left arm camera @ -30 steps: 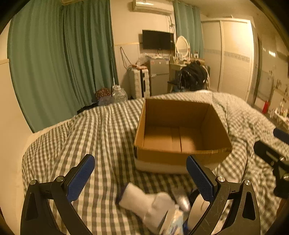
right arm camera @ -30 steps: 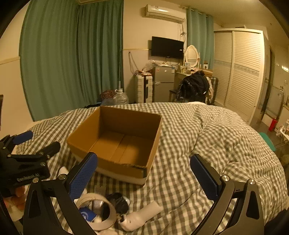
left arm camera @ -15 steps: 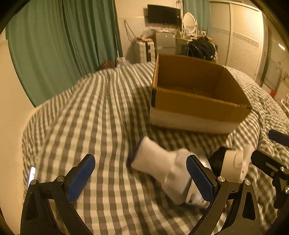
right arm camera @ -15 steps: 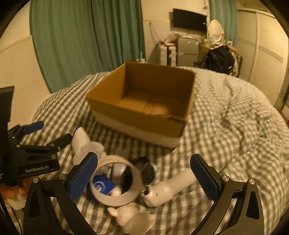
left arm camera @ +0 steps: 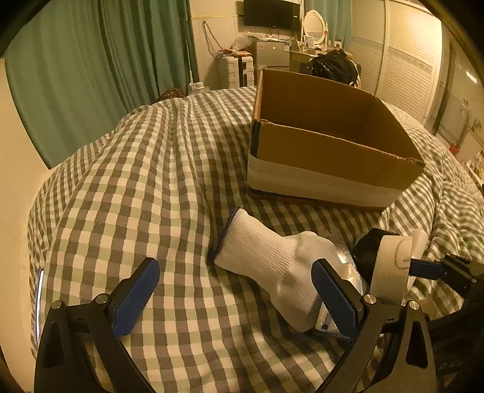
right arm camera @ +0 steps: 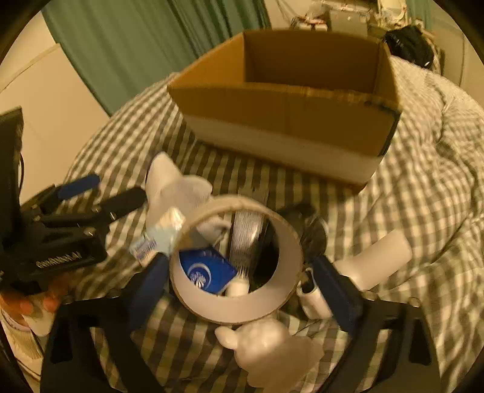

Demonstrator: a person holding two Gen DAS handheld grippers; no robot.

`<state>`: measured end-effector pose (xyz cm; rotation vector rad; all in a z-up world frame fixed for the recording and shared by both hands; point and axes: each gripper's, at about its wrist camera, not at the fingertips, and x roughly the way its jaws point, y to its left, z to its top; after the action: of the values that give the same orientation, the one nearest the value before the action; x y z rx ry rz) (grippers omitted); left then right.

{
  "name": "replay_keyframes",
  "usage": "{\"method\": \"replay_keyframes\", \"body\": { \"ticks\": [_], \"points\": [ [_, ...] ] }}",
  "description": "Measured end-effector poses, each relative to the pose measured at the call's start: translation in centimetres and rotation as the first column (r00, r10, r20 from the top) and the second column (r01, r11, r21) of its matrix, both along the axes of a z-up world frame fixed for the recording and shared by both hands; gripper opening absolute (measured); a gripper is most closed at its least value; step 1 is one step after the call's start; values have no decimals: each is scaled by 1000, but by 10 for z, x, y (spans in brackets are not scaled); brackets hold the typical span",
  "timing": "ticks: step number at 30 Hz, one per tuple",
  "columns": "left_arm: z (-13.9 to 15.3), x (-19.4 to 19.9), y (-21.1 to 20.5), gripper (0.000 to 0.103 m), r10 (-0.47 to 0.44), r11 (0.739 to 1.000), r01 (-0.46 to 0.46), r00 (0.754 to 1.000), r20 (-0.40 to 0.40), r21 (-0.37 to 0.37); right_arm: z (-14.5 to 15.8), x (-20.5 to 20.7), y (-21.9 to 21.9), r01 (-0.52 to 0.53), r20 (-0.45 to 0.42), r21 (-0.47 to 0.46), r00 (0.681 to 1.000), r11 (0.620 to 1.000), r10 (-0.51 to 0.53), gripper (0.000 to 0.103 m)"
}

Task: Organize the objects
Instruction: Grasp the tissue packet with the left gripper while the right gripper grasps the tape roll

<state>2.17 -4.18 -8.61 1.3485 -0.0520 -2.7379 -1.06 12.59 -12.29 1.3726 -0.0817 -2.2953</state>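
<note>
An open, empty cardboard box (left arm camera: 332, 145) (right arm camera: 287, 99) stands on the checked bedspread. In front of it lies a pile: a white glove (left arm camera: 272, 263) (right arm camera: 172, 187), a white tape roll (left arm camera: 390, 269) (right arm camera: 239, 260), a blue packet (right arm camera: 208, 273) inside the roll, a white plastic bottle (right arm camera: 378, 257) and a pale figurine (right arm camera: 269, 347). My left gripper (left arm camera: 236, 297) is open, its right finger beside the glove. My right gripper (right arm camera: 242, 290) is open, with its fingers on either side of the tape roll.
The checked bedspread (left arm camera: 136, 187) covers the bed. Green curtains (left arm camera: 90, 69) hang behind on the left. A wardrobe (left arm camera: 405, 54) and a desk with a mirror (left arm camera: 314, 27) stand at the back of the room. A small lit screen (left arm camera: 39, 302) lies at the bed's left edge.
Both grippers have dropped and moved forward toward the pile. My right gripper now straddles the tape roll; my left has closed in on the glove. Both stay open.
</note>
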Motion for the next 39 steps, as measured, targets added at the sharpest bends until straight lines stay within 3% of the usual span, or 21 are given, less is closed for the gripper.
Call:
{"method": "replay_keyframes", "body": {
  "ticks": [5, 11, 14, 16, 17, 18, 22, 30, 39],
  "points": [
    [4, 10, 12, 99, -29, 999, 29, 1000, -5, -19, 16, 10, 8, 20, -76, 29, 997, 999, -18, 82],
    [1, 23, 49, 94, -141, 990, 141, 990, 13, 19, 47, 19, 35, 155, -227, 122, 966, 980, -125, 82],
    [-13, 22, 73, 83, -202, 979, 201, 978, 60, 25, 49, 21, 45, 196, -248, 113, 955, 974, -163, 82],
    [-20, 20, 84, 67, -234, 972, 233, 969, 83, 26, 51, 22, 54, 216, -247, 99, 951, 971, -187, 82],
    [-24, 19, 90, 64, -238, 971, 240, 967, 94, -5, 52, 20, 55, 222, -246, 98, 950, 970, -193, 82],
    [-26, 20, 94, 52, -236, 970, 240, 967, 94, -35, 52, 21, 58, 229, -248, 93, 948, 969, -200, 82],
    [-22, 23, 95, 39, -235, 971, 239, 968, 86, -30, 58, 25, 63, 231, -256, 73, 945, 970, -205, 82],
    [-7, 36, 88, 29, -208, 978, 209, 976, 64, -6, 65, 40, 73, 248, -279, 46, 933, 968, -226, 82],
    [44, 58, 79, 24, -191, 981, 192, 981, -34, 23, 75, 56, 74, 259, -308, 42, 922, 965, -234, 82]
  ]
}}
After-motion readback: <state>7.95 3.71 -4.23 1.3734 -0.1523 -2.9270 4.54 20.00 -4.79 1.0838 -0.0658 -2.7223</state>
